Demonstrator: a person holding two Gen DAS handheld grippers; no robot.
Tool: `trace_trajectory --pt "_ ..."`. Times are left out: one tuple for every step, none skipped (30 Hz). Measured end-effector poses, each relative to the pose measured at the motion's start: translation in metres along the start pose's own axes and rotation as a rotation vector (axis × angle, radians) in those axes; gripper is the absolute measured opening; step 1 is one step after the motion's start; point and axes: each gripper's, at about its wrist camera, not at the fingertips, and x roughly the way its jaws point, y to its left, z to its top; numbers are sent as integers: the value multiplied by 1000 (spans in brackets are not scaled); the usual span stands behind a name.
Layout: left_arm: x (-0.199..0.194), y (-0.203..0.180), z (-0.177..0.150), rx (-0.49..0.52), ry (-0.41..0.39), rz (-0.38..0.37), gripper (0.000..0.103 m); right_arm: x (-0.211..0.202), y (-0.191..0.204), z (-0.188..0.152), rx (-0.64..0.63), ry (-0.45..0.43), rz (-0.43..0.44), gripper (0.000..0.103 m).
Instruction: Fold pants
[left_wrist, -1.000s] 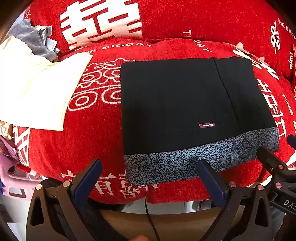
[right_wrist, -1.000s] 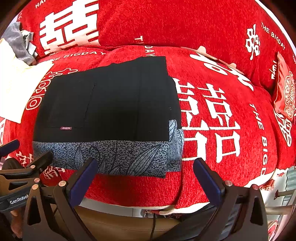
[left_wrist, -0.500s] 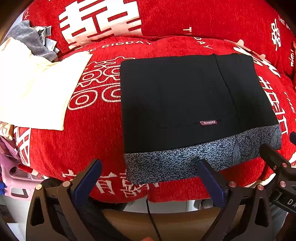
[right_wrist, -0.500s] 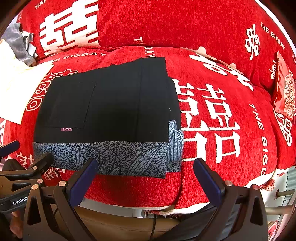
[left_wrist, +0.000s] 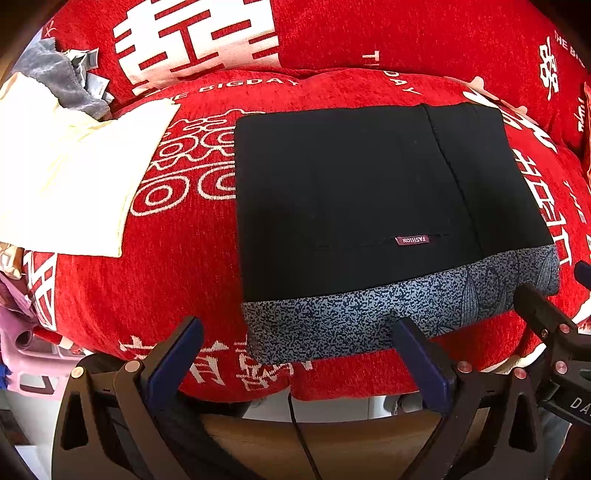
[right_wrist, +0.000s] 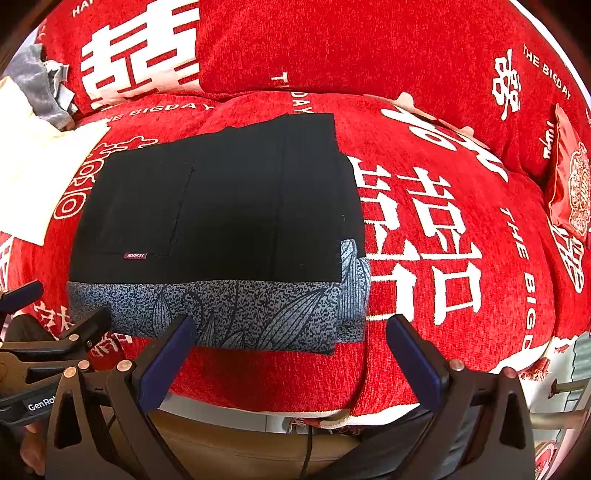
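The black pants (left_wrist: 362, 199) lie folded into a flat rectangle on the red sofa cushion (left_wrist: 166, 288), with a blue-grey speckled band along the near edge and a small "FASHION" label. In the right wrist view the same pants (right_wrist: 221, 206) fill the centre left. My left gripper (left_wrist: 295, 343) hangs open just in front of the near edge, holding nothing. My right gripper (right_wrist: 291, 339) is open too, in front of the pants' near right corner. Each gripper shows at the edge of the other's view.
A cream cloth (left_wrist: 70, 173) and a grey cloth (left_wrist: 55, 81) lie on the sofa to the left. A red back cushion (left_wrist: 332, 37) rises behind. A small red pillow (right_wrist: 569, 188) sits far right. A cable hangs below the sofa's front edge.
Both grippers stay open and almost still. The pants drift slightly higher and farther in both views, a small backing off.
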Motion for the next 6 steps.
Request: trace_trajectory --pt "0 0 0 -1 1 -4 103 1 0 0 0 2 0 103" --pt "1 1 0 -4 3 -7 103 2 1 -1 -1 4 1 103" --pt "1 1 -1 -6 6 -10 103 3 1 -1 -1 7 1 103" --pt "2 2 -1 -7 7 -17 103 4 1 -2 -1 10 1 103" --pt "4 2 -1 -7 8 -22 103 6 1 -3 -2 13 2 103" --pt "7 3 -2 -5 8 -26 103 8 0 -4 -2 17 1 103"
